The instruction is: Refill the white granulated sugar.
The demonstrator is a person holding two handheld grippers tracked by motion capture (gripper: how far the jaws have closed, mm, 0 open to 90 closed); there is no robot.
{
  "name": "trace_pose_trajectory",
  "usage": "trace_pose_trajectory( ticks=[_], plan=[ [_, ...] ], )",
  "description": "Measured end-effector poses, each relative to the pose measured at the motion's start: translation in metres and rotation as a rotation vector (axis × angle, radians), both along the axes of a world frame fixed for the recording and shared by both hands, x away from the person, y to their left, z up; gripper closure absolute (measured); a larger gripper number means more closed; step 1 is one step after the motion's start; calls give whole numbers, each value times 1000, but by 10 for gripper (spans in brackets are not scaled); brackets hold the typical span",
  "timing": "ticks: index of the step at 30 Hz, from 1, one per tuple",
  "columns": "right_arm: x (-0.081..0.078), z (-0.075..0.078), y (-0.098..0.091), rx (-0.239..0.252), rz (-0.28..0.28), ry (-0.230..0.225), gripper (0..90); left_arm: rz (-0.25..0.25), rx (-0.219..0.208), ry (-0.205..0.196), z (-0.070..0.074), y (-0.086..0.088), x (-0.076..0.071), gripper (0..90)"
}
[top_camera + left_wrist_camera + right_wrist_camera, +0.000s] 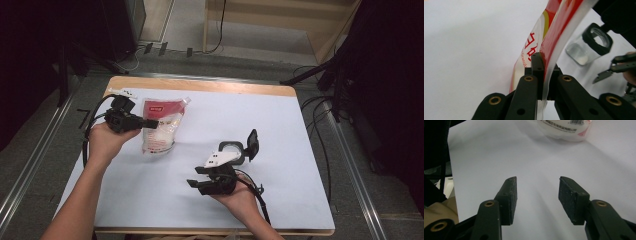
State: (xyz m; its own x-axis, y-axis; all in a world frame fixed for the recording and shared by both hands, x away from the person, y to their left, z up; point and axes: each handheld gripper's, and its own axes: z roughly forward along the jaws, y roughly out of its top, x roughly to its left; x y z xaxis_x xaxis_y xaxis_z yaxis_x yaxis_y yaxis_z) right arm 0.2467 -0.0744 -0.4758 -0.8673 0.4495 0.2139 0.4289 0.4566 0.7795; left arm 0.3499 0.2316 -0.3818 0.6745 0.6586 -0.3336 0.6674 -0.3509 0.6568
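- White sheeting covers the table [200,210], which has a wooden rim and stands on a grey floor with cables trailing at the far side.
- Nearest the person, the right gripper [194,183] rests in an upturned hand low on the table, its jaws pointing left across the sheet.
- In the right gripper view those jaws [537,197] stand apart with bare white sheet between the two pads; they hold and touch nothing.
- Just beyond that hand, a small clear jar [231,149] with a black rim lies on the sheet, its black lid [253,144] flipped up beside it; the left gripper view shows the jar [589,45] lying on its side.
- Farther off on the left, the left gripper [150,123] is clamped on the edge of a red and white pouch [161,125].
- In the left gripper view the jaws are pressed together on the pouch's [554,37] clear sealed border, and the pouch rises tilted from them.
- Far end of the pouch, the spout corner, points toward the table's back edge.
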Motion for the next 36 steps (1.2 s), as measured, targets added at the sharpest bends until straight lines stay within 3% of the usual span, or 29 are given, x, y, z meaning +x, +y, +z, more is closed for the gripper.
trace_pose_trajectory(
  ticks=[9, 17, 20, 36],
  plan=[
    [1, 0, 0, 12, -15, 5, 513, -77, -57, 11, 28, -12, -19, 900],
    [3, -2, 3, 9, -54, 4, 503, -141, -53, -15, 47, -25, -37, 900],
    [5, -4, 6, -2, -73, 7, 537, -163, -48, -21, 53, -31, -43, 900],
    [12, -16, 15, 0, -119, 25, 542, -248, -76, 52, 58, -50, -61, 900]
  ],
)
